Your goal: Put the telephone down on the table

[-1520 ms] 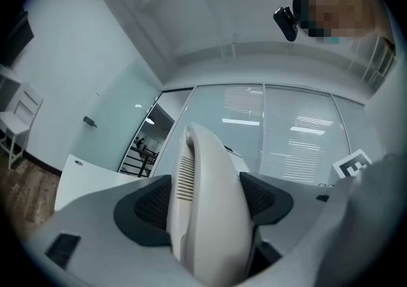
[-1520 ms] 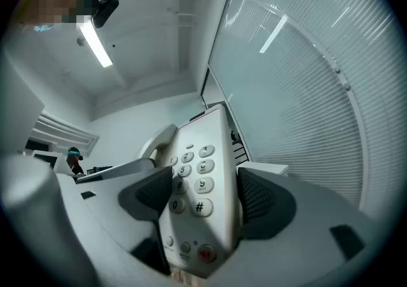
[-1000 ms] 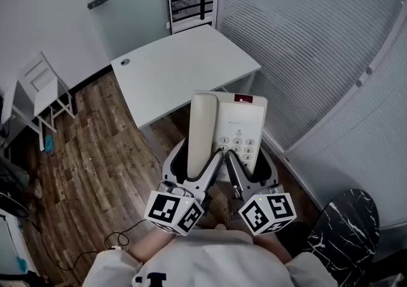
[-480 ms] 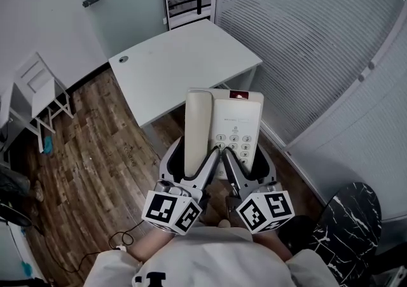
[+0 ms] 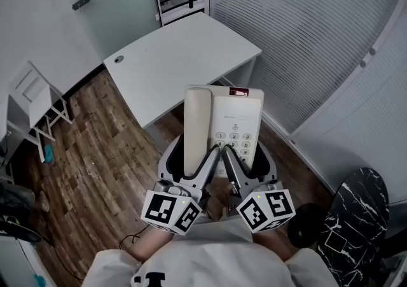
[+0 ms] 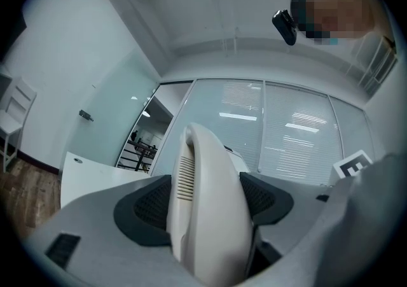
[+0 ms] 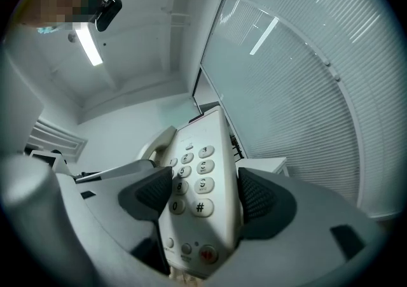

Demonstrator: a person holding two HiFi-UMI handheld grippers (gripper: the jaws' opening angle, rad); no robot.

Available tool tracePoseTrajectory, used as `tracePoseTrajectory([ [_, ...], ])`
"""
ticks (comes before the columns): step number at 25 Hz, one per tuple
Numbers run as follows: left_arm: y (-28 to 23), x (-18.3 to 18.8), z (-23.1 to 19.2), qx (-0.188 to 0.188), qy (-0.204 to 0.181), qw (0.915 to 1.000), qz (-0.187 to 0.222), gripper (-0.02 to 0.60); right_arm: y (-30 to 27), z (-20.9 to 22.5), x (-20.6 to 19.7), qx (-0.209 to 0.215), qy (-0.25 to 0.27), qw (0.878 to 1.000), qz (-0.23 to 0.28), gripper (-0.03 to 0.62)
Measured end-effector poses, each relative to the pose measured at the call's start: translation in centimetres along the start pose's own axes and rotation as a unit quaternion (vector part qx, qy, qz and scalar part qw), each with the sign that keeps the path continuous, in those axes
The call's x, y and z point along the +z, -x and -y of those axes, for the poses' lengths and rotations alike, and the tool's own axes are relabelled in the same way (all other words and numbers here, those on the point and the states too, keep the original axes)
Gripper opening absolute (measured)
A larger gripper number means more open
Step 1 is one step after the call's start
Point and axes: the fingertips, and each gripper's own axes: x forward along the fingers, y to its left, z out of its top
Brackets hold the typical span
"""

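Note:
A cream push-button telephone (image 5: 235,128), its handset (image 5: 196,128) resting in the cradle, is held in the air over the wooden floor, just short of the white table (image 5: 175,63). My left gripper (image 5: 194,161) is shut on the handset side; in the left gripper view the handset (image 6: 206,184) fills the gap between the dark pads (image 6: 146,206). My right gripper (image 5: 248,160) is shut on the keypad side, and the keypad (image 7: 194,181) sits between its pads (image 7: 261,196) in the right gripper view. The phone's underside is hidden.
A glass wall with blinds (image 5: 311,31) runs along the right, close to the table's end. At the left stands a white folding rack (image 5: 32,98). A black marbled round piece (image 5: 353,219) sits at the lower right. A thin cable (image 5: 130,240) lies on the wooden floor (image 5: 95,146).
The telephone and both grippers have come slightly closer to the table, and the view has shifted with them. Both grips look the same.

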Motion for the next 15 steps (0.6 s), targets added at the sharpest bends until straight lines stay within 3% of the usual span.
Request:
tracePoseTrajectory([
  [6,-1.5,-0.9,-0.1,-0.013,0.003,0.9999,-0.009,0.328,-0.6,1.4,-0.2,-0.016,-0.006,1.000,-0.001,0.322],
  [15,-5.8,-0.6,-2.0,-0.003,0.003,1.0000,0.000,0.328,-5.1,3.7,0.7,-0.001,-0.004,1.000,-0.005,0.322],
])
